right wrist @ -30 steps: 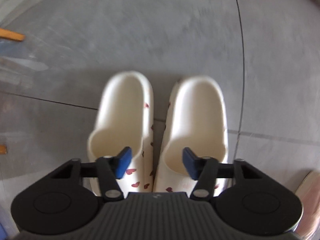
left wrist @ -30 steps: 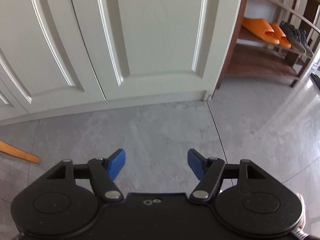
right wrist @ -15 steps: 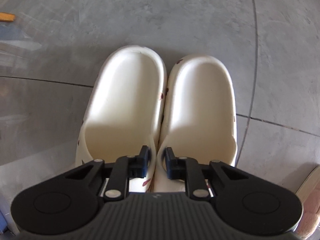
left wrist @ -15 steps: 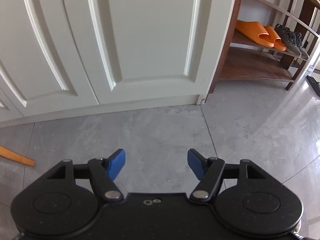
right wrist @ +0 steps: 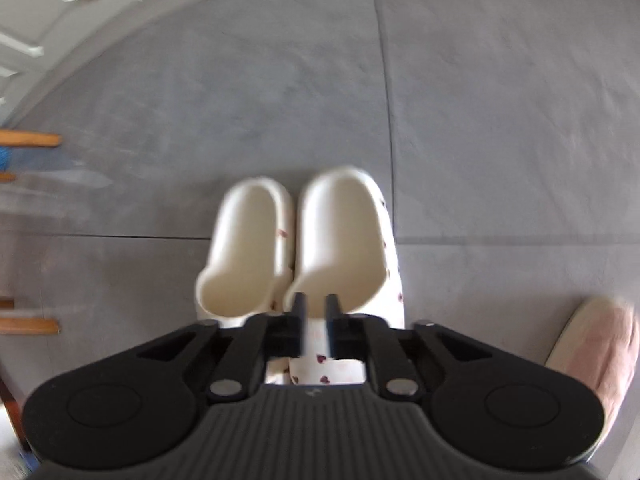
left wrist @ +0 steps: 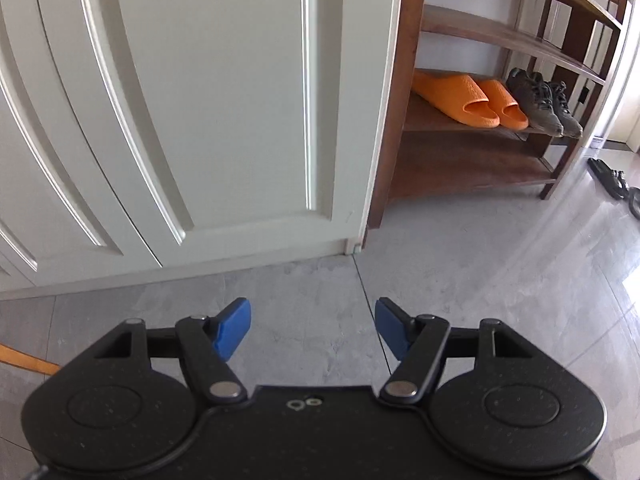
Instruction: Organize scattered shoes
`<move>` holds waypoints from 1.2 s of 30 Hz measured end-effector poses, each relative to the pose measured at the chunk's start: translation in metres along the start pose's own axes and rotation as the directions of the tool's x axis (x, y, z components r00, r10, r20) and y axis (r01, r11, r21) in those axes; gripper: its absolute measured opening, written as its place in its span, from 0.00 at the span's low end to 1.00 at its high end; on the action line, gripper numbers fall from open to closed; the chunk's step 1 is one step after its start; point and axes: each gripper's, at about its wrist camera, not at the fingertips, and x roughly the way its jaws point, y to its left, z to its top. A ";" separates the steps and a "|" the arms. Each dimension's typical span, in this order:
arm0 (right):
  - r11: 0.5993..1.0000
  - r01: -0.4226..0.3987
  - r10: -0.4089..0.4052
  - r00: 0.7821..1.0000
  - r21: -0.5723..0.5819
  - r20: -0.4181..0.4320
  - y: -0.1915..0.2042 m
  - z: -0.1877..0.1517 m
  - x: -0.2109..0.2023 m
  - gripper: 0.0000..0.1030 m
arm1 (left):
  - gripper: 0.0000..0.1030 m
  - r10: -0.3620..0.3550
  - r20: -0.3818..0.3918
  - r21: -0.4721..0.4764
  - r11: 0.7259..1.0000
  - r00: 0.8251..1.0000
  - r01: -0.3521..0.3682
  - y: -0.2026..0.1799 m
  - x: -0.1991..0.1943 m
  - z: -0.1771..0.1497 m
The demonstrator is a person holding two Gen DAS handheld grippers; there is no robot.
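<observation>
Cream slippers (right wrist: 304, 248) with red hearts, pinched together at their touching inner walls by right gripper (right wrist: 313, 312), fingers clenched on the pair. Half a second back, same pinch but pair filling the view and flat on the floor; a second back, fingers spread wide above them. Now pair smaller against grey floor (right wrist: 500, 120), frame blurred with motion: probably lifted and in carry, though contact with the floor cannot be ruled out. Meaning for the task: grasp done, transport to a resting place likely under way.

Left gripper (left wrist: 312, 326) released, blue fingers (left wrist: 234, 328) wide apart, nothing between, hanging over bare floor before a white door (left wrist: 200, 100). Compared with earlier views, rack (left wrist: 472, 160) larger and more central: left side swung toward it.

Only left view shows the rack, orange slippers (left wrist: 468, 98) and dark sneakers (left wrist: 544, 104) side by side on its middle shelf, bottom shelf bare, plus a dark shoe (left wrist: 608, 178) loose on the floor beyond. Only right view shows the held pair, a pink slipper (right wrist: 596, 356) at right edge, wooden legs (right wrist: 28, 138) at left.
</observation>
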 end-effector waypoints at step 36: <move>0.989 -0.146 0.146 0.987 -0.003 0.070 -0.044 0.004 -0.204 0.18 | 0.67 -0.061 -0.020 0.117 0.991 0.998 0.063 -0.081 -0.051 0.070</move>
